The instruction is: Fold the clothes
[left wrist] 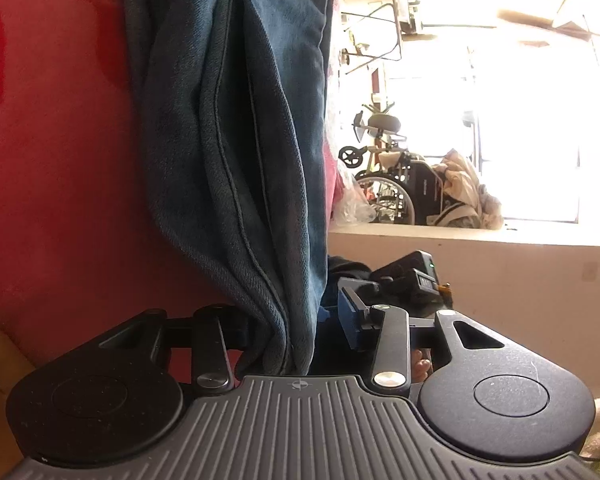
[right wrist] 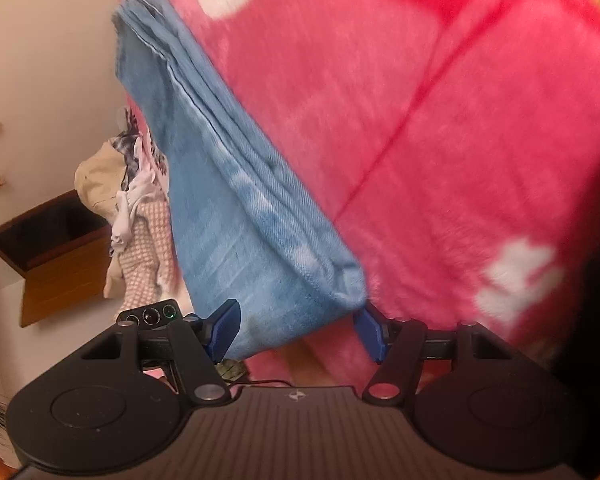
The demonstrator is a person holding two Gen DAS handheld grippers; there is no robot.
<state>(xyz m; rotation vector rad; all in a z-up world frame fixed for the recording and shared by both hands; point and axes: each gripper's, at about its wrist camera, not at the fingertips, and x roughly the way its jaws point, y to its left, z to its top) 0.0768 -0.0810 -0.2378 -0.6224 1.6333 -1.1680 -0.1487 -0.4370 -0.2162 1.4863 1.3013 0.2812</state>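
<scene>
Your left hand-held gripper (left wrist: 300,328) has a bunched edge of the blue denim garment (left wrist: 236,128) running down between its fingers; only the right blue pad (left wrist: 350,320) shows, and it stands apart from the cloth, so you cannot tell whether the pinch is closed. Your right hand-held gripper (right wrist: 298,330) is spread fairly wide, with the rounded, doubled-over end of the same blue denim garment (right wrist: 236,208) sitting between its two blue pads (right wrist: 224,330). Outward from there, the denim lies in several stacked layers as a long narrow band against the fluffy pink blanket with red and white patches (right wrist: 440,128), so lengthwise folding looks done. Judging by its length, shortening folds likely remain. At the blanket's far edge a heap of mixed crumpled clothes (right wrist: 136,216) waits unfolded.
</scene>
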